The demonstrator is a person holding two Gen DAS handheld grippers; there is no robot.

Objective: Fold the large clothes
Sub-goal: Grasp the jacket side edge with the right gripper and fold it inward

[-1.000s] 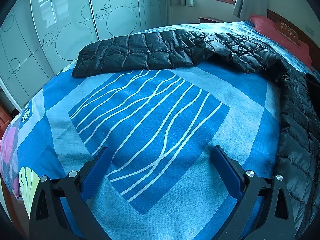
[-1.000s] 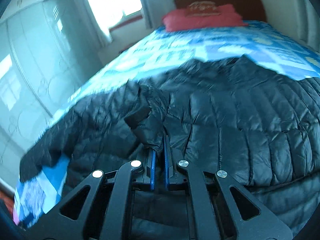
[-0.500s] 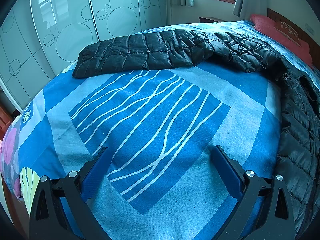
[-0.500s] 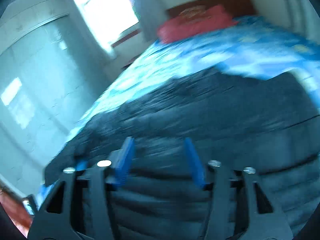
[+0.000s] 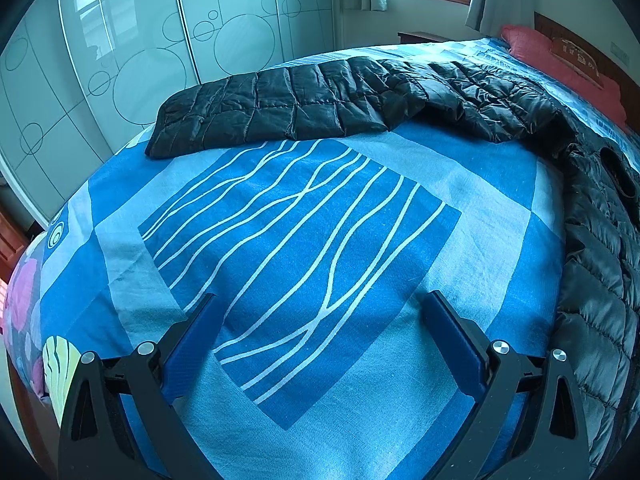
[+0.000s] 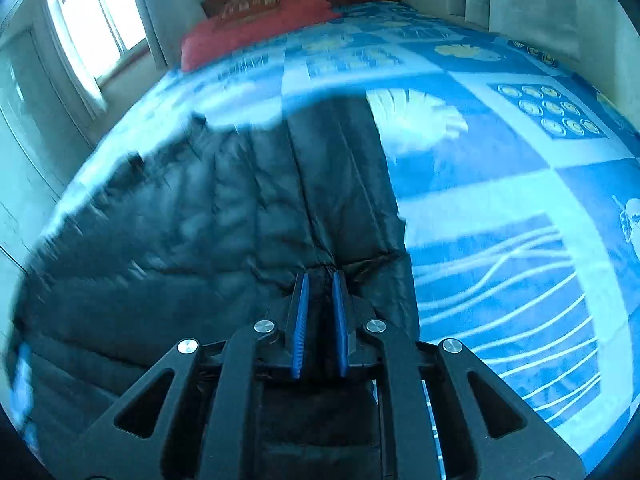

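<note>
We see a blue bed (image 5: pixel 320 240). Our left gripper (image 5: pixel 320 320) is wide; our right gripper (image 6: pixel 320 292) pinches the coat (image 6: pixel 224 220).

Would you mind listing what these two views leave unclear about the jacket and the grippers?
- Right wrist view: motion blur smears the black puffer jacket, so its collar and far edge are unreadable.
- Right wrist view: the right gripper has nearly closed fingers; the fabric between them is dark, so its grip depth is unclear.
- Left wrist view: the jacket's body runs off the right edge, beyond the open left gripper.

no legible text, pillow (image 5: pixel 576 56) motif (too blurred)
</note>
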